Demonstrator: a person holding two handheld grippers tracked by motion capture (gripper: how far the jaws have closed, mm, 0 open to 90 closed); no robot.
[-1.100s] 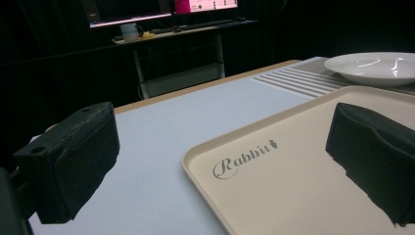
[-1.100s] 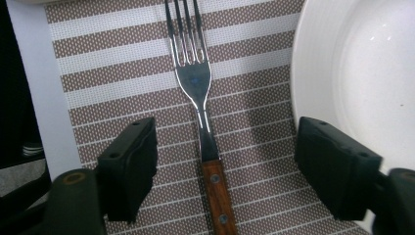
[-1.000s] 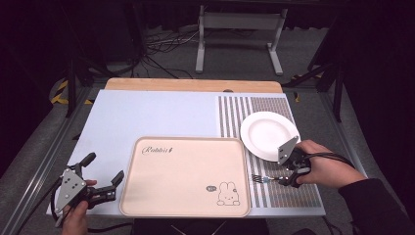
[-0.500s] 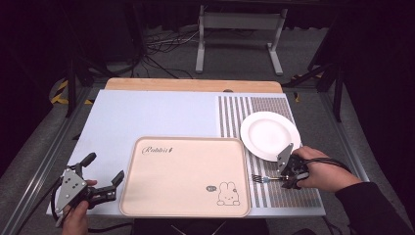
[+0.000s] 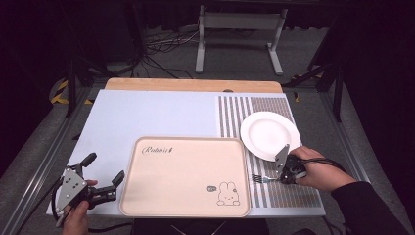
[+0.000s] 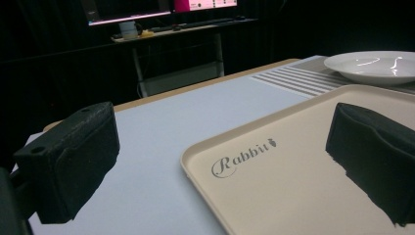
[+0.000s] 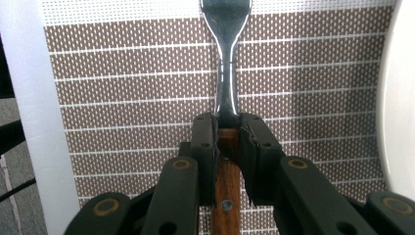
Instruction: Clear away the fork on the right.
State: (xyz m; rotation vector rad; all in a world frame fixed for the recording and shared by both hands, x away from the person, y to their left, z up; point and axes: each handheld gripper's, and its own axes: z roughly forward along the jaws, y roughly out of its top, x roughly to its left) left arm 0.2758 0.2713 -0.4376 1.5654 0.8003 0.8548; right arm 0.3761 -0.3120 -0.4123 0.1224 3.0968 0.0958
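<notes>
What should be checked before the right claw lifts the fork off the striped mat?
1. Grip: right claw has just been closing and its pads press the fork at the top of its wooden handle: ok.
2. Fork centred between the jaws: ok.
3. Fork lifted off the striped mat: cannot tell.
4. Plate apart from the fork: ok.
5. Tray bare, ready to receive: ok.
6. Left claw open beside the tray's left edge, holding nothing: ok.
</notes>
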